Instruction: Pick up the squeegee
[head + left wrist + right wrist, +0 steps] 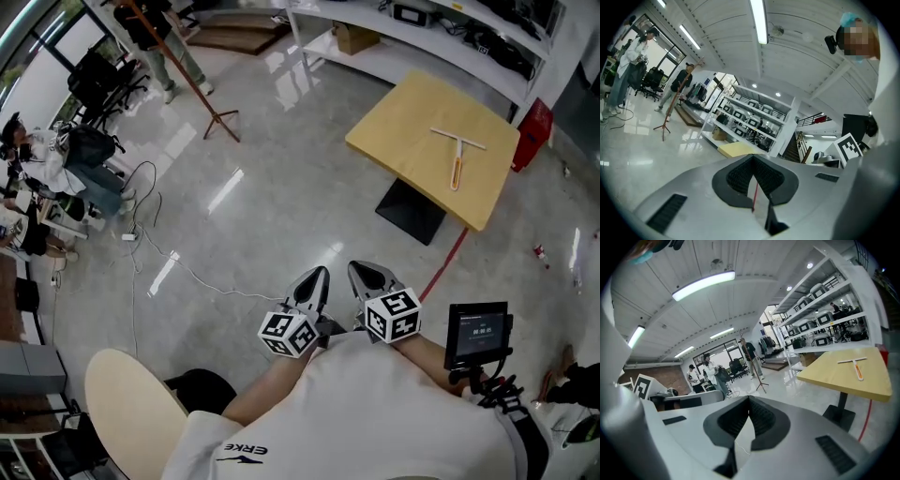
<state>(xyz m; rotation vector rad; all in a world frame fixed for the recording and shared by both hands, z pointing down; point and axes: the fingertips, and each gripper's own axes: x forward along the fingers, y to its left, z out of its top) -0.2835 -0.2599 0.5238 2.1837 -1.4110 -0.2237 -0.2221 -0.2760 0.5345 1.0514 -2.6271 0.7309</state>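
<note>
Squeegee point(457, 150): T-shaped, pale straight crossbar, slim orange handle. Lies flat on square light-wood table point(403, 127), toward its right corner (as head view shows it). Left gripper point(312, 284), right gripper point(372, 279): smooth grey pointed shells, side by side above glossy grey floor point(262, 187), well apart from table. Both narrow, dark ribbed pads point(739, 176) meeting at tips, nothing between.
</note>
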